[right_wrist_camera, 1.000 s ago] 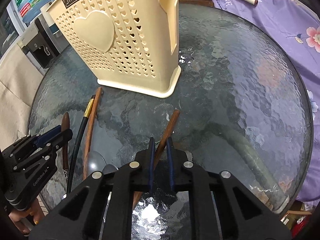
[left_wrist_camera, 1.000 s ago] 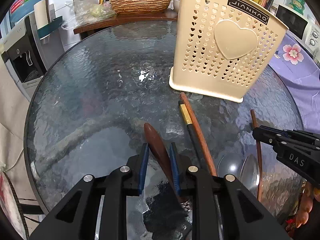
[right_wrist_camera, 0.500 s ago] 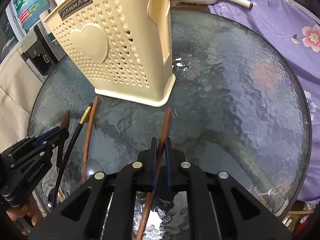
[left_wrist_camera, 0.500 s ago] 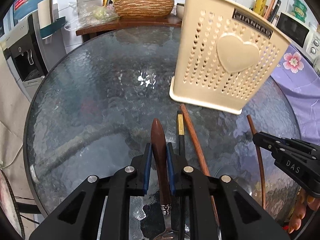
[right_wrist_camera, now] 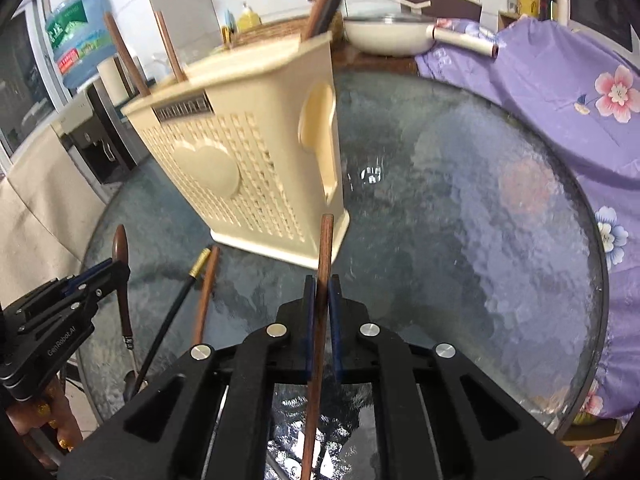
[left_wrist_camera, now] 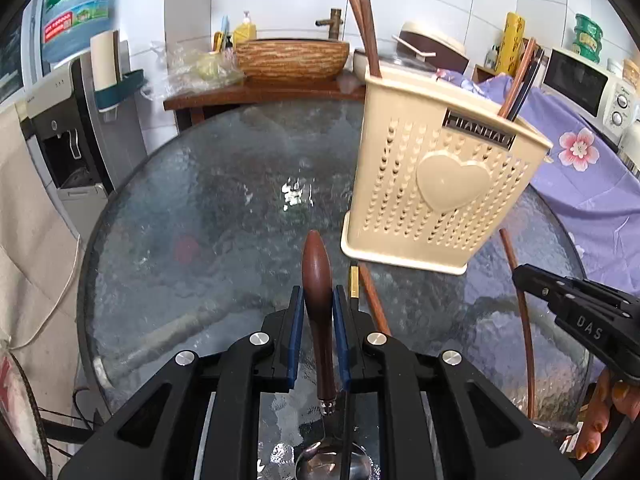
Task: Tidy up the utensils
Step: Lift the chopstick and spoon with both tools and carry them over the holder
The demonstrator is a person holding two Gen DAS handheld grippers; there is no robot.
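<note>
My left gripper [left_wrist_camera: 316, 300] is shut on the brown wooden handle of a metal spoon [left_wrist_camera: 317, 276], whose bowl hangs low between the gripper arms. My right gripper [right_wrist_camera: 322, 285] is shut on a thin brown chopstick [right_wrist_camera: 325, 248] that points at the cream heart-patterned holder [right_wrist_camera: 248, 168]. The holder [left_wrist_camera: 440, 184] stands on the round glass table [left_wrist_camera: 200, 220] with several sticks upright inside it. A black chopstick with a gold tip [right_wrist_camera: 180, 300] and a brown one [right_wrist_camera: 206, 292] lie on the glass between the grippers. Each gripper shows in the other's view, the left gripper [right_wrist_camera: 116, 270] and the right gripper [left_wrist_camera: 520, 274].
A purple flowered cloth [right_wrist_camera: 560, 92] covers the right side beyond the table edge, with a white pan [right_wrist_camera: 384, 32] behind it. A water dispenser [left_wrist_camera: 68, 128] stands at the left. A woven basin [left_wrist_camera: 292, 56] on a wooden counter and a microwave [left_wrist_camera: 580, 84] sit at the back.
Both grippers have closed on their utensils and risen, so the spoon and the chopstick are lifted off the glass. Both views have tilted up toward the holder's top.
</note>
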